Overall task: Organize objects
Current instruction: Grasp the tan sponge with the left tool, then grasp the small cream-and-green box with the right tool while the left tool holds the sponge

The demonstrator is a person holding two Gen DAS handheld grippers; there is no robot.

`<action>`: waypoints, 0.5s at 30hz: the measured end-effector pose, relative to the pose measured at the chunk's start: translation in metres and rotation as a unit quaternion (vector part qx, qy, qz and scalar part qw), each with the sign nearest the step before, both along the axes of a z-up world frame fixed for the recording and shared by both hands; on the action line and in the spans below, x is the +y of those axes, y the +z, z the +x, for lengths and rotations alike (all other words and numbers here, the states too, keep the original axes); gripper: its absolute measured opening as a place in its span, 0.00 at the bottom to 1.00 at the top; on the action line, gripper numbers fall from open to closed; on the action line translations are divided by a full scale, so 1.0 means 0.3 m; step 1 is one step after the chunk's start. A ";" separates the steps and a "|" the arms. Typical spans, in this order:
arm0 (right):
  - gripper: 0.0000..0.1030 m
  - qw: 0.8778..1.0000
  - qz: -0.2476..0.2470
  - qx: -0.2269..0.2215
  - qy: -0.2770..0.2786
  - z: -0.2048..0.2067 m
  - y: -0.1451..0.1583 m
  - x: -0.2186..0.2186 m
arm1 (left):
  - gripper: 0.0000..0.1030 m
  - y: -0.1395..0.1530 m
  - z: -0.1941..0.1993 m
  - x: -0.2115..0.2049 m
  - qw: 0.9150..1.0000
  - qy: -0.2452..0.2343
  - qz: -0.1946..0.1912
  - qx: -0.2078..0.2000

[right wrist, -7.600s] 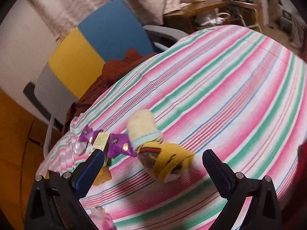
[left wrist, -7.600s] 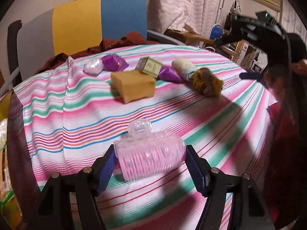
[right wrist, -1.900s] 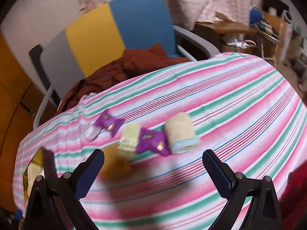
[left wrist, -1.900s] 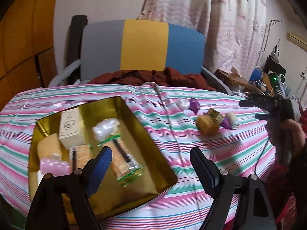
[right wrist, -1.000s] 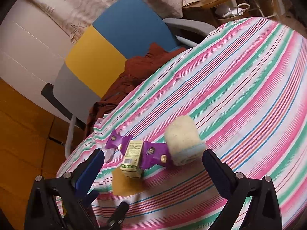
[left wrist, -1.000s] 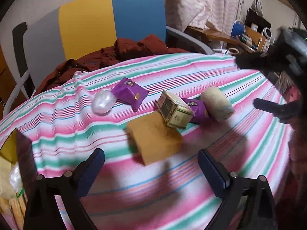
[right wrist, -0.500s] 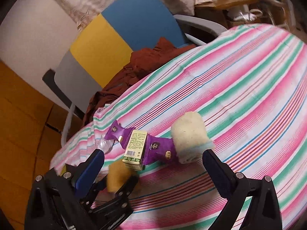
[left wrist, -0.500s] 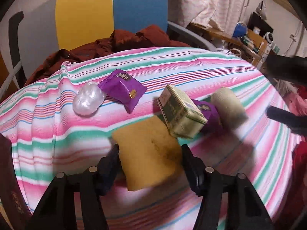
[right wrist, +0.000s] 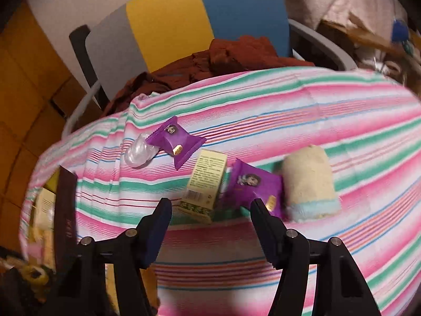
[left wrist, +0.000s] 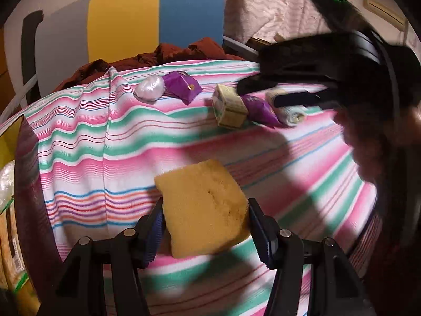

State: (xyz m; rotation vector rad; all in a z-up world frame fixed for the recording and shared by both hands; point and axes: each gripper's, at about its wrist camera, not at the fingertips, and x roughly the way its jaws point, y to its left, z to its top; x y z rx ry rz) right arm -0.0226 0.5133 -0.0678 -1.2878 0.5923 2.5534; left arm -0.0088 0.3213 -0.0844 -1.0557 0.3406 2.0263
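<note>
Now left claw (left wrist: 206,220) clenched on yellow sponge (left wrist: 204,208), raised off striped table (left wrist: 79,142); right claw (right wrist: 210,214) released, hovering near small box (right wrist: 206,184).

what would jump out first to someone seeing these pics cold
First the yellow sponge, clamped between the left gripper fingers and lifted above the striped tablecloth. Next the cluster further back: two purple packets, a small green box and a rolled cream towel, with the open right gripper hovering just before the box.
</note>
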 end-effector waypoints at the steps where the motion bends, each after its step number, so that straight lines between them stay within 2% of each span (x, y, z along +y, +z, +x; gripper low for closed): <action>1: 0.62 1.000 0.010 -0.002 0.002 -0.010 -0.002 -0.009 | 0.58 -0.004 0.003 -0.002 1.000 -0.002 0.003 0.005; 5: 0.62 0.999 0.037 -0.010 0.002 -0.052 -0.015 -0.019 | 0.58 -0.019 0.001 -0.008 1.000 0.001 0.019 0.004; 11: 0.59 0.999 0.035 -0.012 0.030 -0.115 -0.040 -0.028 | 0.59 -0.032 -0.002 -0.006 1.000 0.005 0.024 0.002; 13: 0.50 0.998 0.040 -0.025 0.035 -0.137 -0.059 -0.032 | 0.59 -0.037 0.001 0.000 1.000 0.004 0.020 0.004; 15: 0.32 0.998 0.037 -0.035 0.044 -0.150 -0.076 -0.032 | 0.59 -0.041 0.003 0.002 1.000 0.003 0.018 0.007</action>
